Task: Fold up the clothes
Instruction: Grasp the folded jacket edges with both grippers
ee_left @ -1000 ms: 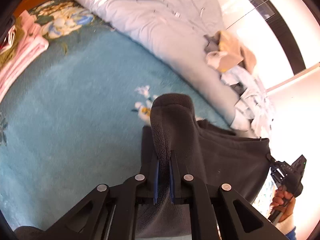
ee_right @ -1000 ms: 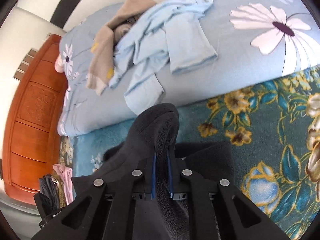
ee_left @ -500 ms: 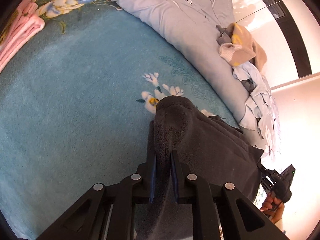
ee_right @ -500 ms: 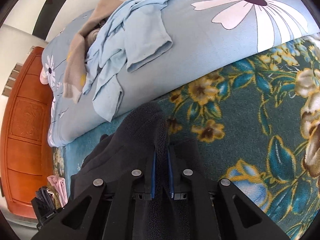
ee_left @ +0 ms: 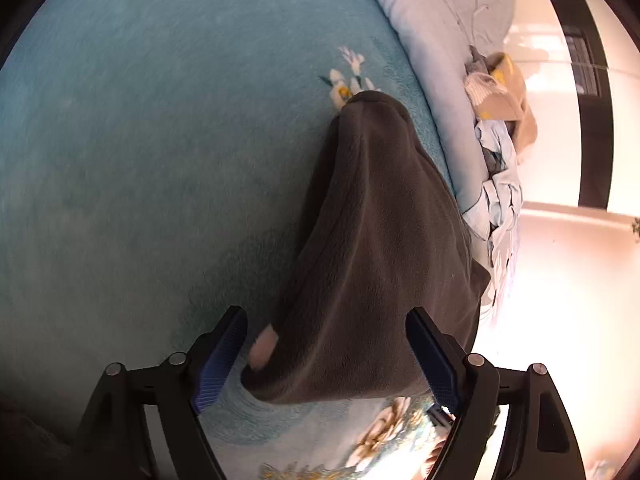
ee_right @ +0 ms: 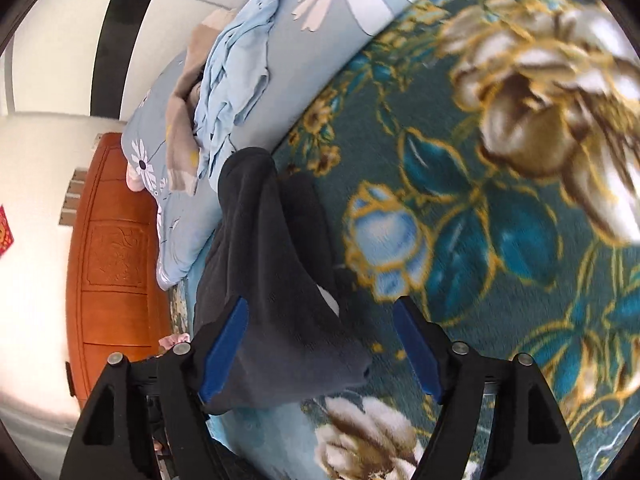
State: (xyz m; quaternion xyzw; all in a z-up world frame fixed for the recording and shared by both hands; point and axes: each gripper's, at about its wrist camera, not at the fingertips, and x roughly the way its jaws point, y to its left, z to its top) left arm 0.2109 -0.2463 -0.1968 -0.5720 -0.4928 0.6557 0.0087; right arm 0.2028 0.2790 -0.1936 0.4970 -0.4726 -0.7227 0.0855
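Charcoal fleece garment (ee_left: pixel 372 248) shows no legible label.

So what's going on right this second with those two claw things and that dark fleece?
Left gripper open, right gripper open. Dark grey fleece garment lies between both jaws on the teal floral blanket. Nothing in the way.

Dark grey fleece garment (ee_left: pixel 372 240) on teal blanket (ee_right: pixel 500 216) (gold-and-white flowers)

Bed surface: teal floral blanket (ee_left: pixel 140 152) and items resting on it.
A dark grey fleece garment (ee_left: pixel 372 240) lies on the blanket; a pale blue flowered quilt (ee_right: pixel 344 36) borders it, bearing a heap of light blue and beige clothes (ee_right: pixel 228 80).
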